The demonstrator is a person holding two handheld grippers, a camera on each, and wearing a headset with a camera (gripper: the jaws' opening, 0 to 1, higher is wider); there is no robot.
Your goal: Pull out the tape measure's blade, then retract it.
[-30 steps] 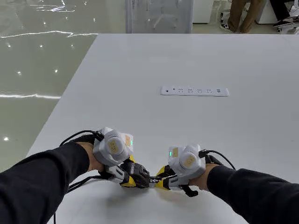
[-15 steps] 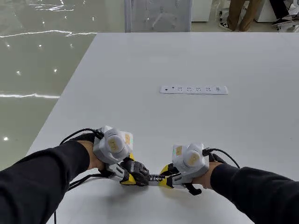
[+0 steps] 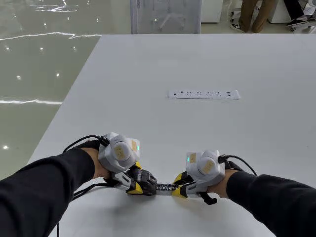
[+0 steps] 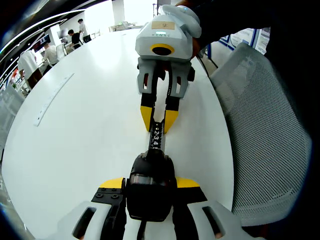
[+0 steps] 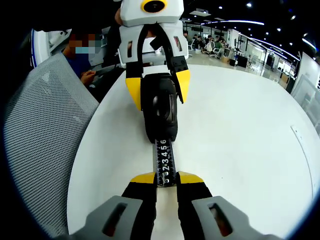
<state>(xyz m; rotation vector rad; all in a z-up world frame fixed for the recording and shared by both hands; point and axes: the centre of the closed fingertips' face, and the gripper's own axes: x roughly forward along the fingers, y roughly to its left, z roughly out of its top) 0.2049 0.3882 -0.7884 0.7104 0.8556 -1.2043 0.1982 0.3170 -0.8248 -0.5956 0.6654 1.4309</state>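
- Right gripper (image 5: 166,178) has drawn rightward, baring more blade (image 5: 163,157).
- Its jaws pinch the blade tip; left gripper (image 3: 139,180) clamps the tape measure case (image 4: 150,192).

Broad white table (image 3: 197,64); glossy floor (image 3: 34,64) at 10 o'clock, flecked with lamp reflections; white power strip (image 3: 203,94) near 2 o'clock; grey mesh chair back (image 4: 265,130) at 3 o'clock, left gripper view

The black tape measure (image 4: 150,189) has its numbered blade (image 5: 163,162) drawn out slightly.
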